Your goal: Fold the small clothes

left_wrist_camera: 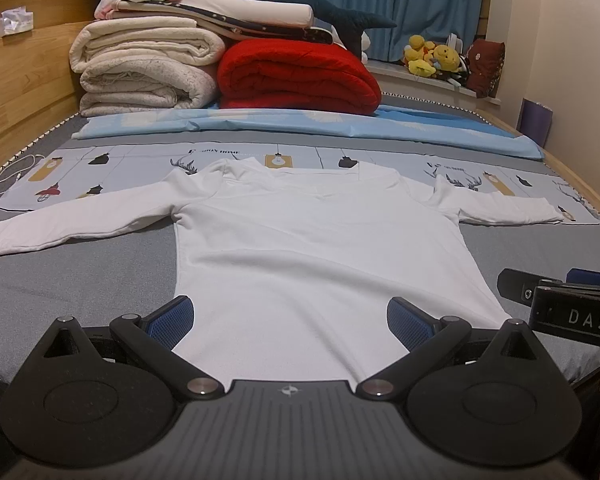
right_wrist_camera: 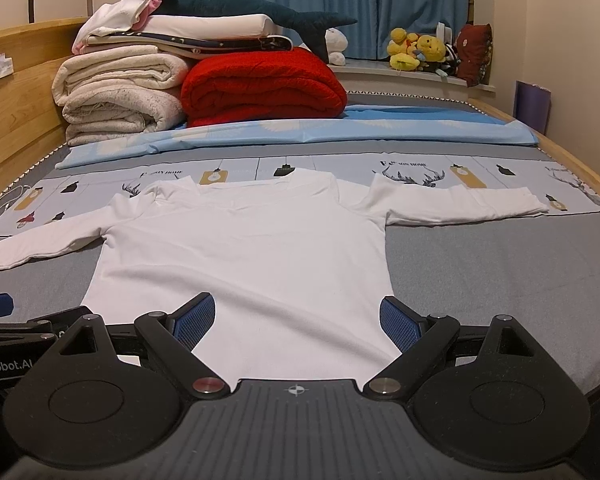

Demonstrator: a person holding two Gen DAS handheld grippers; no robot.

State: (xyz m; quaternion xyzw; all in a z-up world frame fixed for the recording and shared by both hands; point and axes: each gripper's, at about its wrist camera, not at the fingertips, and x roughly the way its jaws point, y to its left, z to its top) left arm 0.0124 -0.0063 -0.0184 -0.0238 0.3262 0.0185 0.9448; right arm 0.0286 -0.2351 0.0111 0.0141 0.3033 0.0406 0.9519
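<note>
- Since nothing is folded yet, the white long-sleeved top (left_wrist_camera: 324, 248) is lying flat on the grey bed sheet (left_wrist_camera: 80, 280), neck at the far end, hem at the near edge, both sleeves sticking straight out left and right. I'd guess it's being laid out like that so every fold line is easy to reach.
- Left sleeve (left_wrist_camera: 68, 228) is resting partly on the grey and partly on the printed cloth strip (left_wrist_camera: 112, 160) with the lamps and deer; right sleeve (right_wrist_camera: 460, 204) is sitting on that strip too.
- Left gripper (left_wrist_camera: 290, 322) is hanging just over the near hem with its jaws spread wide, nothing between the blue pads, pinching no fabric. Looks like it's lining up on the near-left part of the hem.
- Right gripper (right_wrist_camera: 296, 322) is doing the same thing beside it, also wide apart and empty, sitting over the near-right part of the hem. Both are angling down at the cloth, so a two-corner grab seems likely.
- Farther out, the folded white blankets (left_wrist_camera: 140, 68), red blanket (left_wrist_camera: 300, 76) and plush shark (left_wrist_camera: 300, 4) are piling up at the far-left end, well apart from the top, probably shoved there to free up working room.
</note>
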